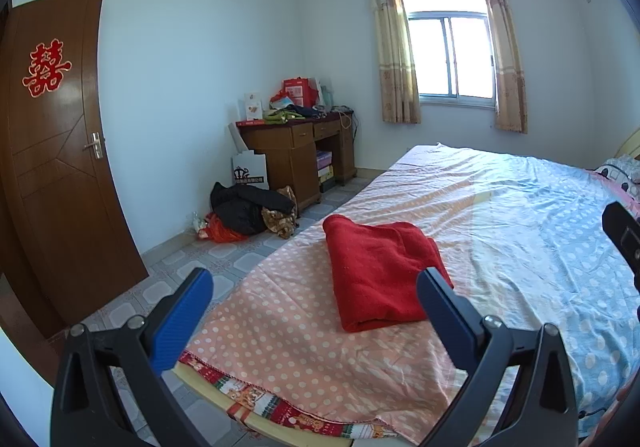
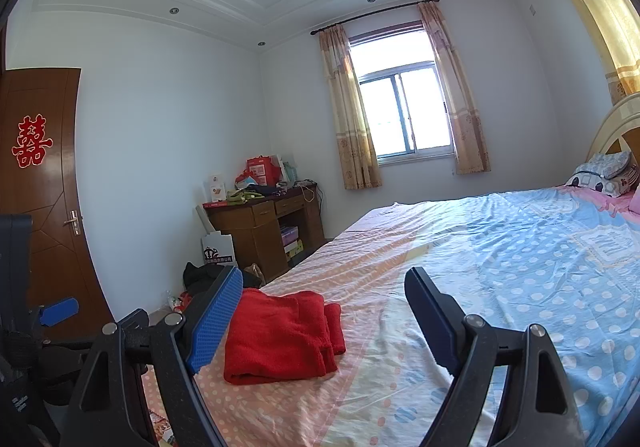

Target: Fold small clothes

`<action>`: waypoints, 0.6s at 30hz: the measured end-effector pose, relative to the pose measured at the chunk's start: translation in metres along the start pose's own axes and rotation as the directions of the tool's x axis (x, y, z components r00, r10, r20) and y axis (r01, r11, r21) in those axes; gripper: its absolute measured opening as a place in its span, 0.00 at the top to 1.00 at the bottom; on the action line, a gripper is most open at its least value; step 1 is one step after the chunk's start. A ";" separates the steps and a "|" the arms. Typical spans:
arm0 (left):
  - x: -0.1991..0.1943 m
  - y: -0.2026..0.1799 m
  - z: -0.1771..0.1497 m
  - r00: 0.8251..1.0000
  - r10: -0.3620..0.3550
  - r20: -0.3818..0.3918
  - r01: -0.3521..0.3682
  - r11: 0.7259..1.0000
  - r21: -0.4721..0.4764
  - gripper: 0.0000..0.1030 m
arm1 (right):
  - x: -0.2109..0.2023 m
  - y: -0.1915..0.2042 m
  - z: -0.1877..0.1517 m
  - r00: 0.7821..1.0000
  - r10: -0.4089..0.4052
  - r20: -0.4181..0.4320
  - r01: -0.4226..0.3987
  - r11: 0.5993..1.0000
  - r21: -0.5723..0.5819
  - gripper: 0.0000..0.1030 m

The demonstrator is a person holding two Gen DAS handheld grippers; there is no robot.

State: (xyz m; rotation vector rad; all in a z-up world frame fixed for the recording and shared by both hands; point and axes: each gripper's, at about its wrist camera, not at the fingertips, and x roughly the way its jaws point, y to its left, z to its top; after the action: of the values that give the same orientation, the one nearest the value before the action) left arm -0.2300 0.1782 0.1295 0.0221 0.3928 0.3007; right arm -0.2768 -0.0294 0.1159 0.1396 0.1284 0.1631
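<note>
Garment: the red fleecy cloth garment [image 1: 380, 271] lies folded into a thick rectangle on the bed with the pink and blue polka-dot sheet [image 1: 520, 215], near the foot-end edge, resting free of both tools.
Left tongs: the left tongs [image 1: 316, 289] stand spread wide and empty, the garment seen between the blue pads at about 12 o'clock, not touched.
Right tongs: the right tongs [image 2: 324, 299] are likewise spread and empty; the garment [image 2: 280, 331] sits toward 10 o'clock of them, just behind the left pad.
Step in hand: the fold looks finished, or close to it; layered edges show at the right side, though I cannot tell how neat the far side is.
Next move: probably a tidy of those stepped layers, or a pinch on the bundle to set it aside, each needing the tongs lowered to the cloth first.
Room: a brown wooden desk [image 1: 296, 151] stands at 11 o'clock, well apart.
</note>
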 end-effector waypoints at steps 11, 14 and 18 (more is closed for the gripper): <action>0.000 -0.001 -0.004 0.999 -0.042 -0.001 0.042 0.999 -0.011 0.00 | -0.002 0.000 0.000 1.000 0.001 -0.003 -0.001 1.000 0.002 0.19; 0.000 -0.002 -0.004 0.999 -0.034 0.004 0.034 0.999 -0.003 0.00 | -0.002 0.000 0.000 1.000 0.000 -0.005 0.000 1.000 0.000 0.19; 0.003 -0.002 -0.003 0.999 -0.038 -0.013 0.038 0.999 -0.005 0.00 | -0.001 -0.002 0.000 1.000 0.000 -0.012 0.000 1.000 0.003 0.19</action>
State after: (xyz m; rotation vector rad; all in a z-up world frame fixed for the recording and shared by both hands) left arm -0.2278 0.1772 0.1254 0.0080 0.4047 0.2646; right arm -0.2774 -0.0317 0.1161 0.1416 0.1406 0.1634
